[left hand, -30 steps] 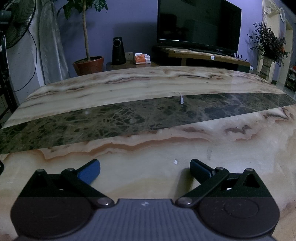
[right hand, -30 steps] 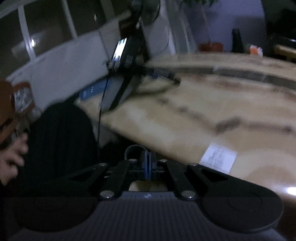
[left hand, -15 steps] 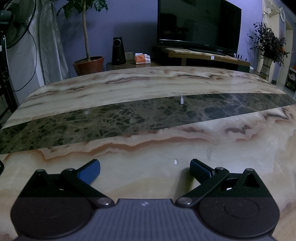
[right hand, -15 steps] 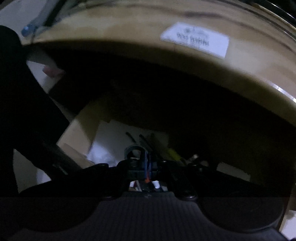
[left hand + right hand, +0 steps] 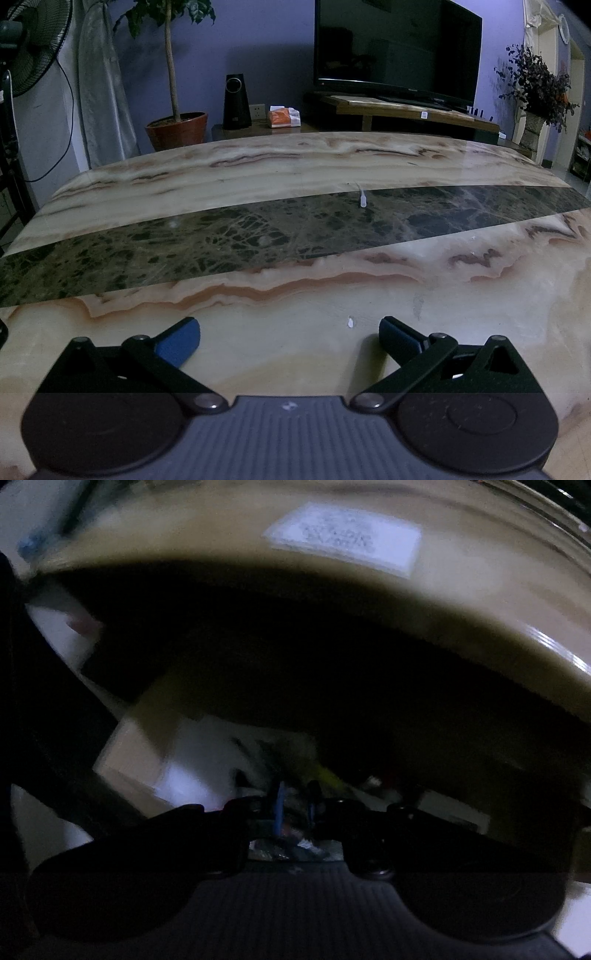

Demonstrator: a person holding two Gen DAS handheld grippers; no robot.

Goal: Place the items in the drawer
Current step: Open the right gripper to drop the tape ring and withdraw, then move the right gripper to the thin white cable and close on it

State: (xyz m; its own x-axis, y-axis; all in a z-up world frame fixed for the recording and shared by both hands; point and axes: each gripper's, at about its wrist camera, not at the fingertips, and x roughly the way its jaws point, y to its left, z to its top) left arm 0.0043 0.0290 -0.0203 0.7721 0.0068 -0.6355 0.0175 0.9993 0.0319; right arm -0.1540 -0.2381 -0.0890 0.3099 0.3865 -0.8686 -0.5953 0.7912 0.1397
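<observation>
In the right wrist view my right gripper point(image 5: 294, 806) points steeply down into an open drawer point(image 5: 136, 746) under the marble table's edge point(image 5: 480, 590). Its jaws are opening: a narrow gap shows between the blue pads point(image 5: 277, 805), and no item can be made out in it. The view is dark and blurred. The drawer has a white lining point(image 5: 192, 775) and several small items point(image 5: 325, 775), one of them yellow. In the left wrist view my left gripper point(image 5: 290, 336) is open and empty just above the marble tabletop point(image 5: 295, 295).
A white label point(image 5: 343, 539) is stuck on the tabletop near the drawer. Beyond the table's far edge stand a potted plant point(image 5: 177, 129), a speaker point(image 5: 234, 101), a television point(image 5: 397, 48) and a fan point(image 5: 26, 48). A dark sleeve point(image 5: 37, 720) is left of the drawer.
My right gripper sank from table height to the drawer and tipped downward. Its pads, pressed together on a small dark looped item, have parted. The left gripper kept still.
</observation>
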